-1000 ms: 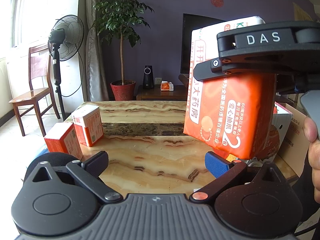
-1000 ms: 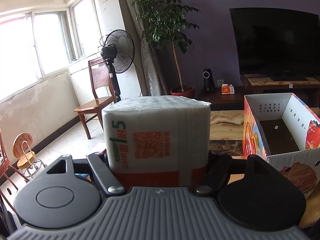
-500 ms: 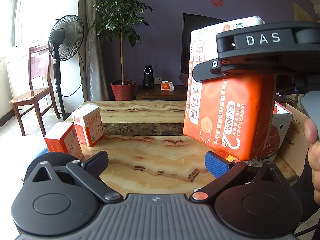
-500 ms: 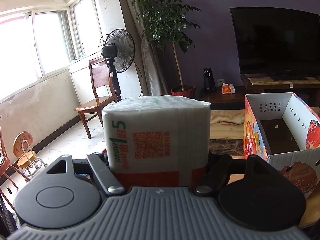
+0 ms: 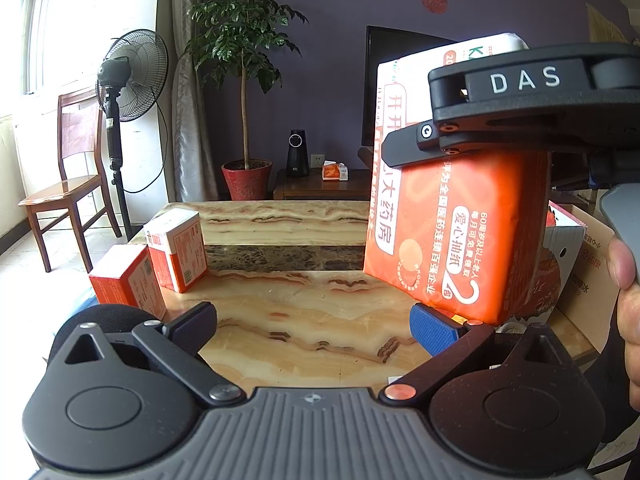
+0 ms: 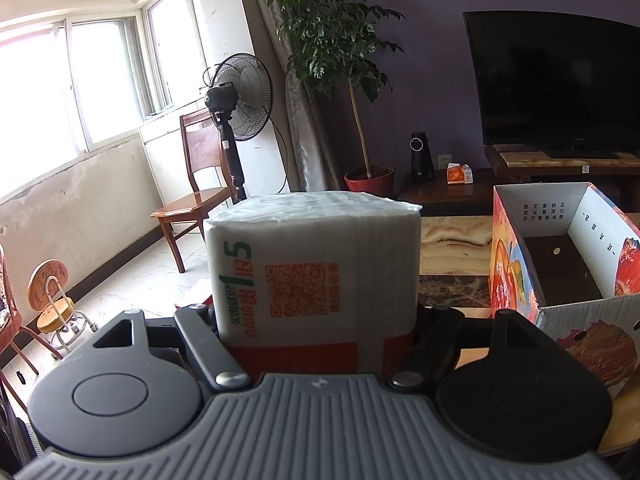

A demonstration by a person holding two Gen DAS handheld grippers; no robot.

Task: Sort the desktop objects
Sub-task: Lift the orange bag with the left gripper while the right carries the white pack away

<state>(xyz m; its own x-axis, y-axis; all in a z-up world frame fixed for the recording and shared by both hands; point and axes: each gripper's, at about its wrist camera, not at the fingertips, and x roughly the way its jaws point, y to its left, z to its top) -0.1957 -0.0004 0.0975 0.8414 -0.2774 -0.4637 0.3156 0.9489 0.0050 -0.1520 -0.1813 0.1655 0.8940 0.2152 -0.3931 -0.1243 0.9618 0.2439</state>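
Marbled tan stone table (image 5: 304, 320), partly hidden behind both claws. Right claw (image 6: 316, 320): clamped on orange-and-white plastic-wrapped tissue pack (image 6: 316, 264), held above the table beside the open printed cardboard box (image 6: 560, 264); pads hidden, "DAS" lettered on its body. Pack printed with Chinese text, a QR code, "1" and "5". Left claw (image 5: 314, 326): spread wide, nothing gripped. Two orange-and-white cartons (image 5: 176, 248) stood at the table's far-left corner, print illegible.

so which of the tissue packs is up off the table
The tissue pack clamped in the right gripper, hanging above the marble table. The two small packs at the table's left edge rest on it.
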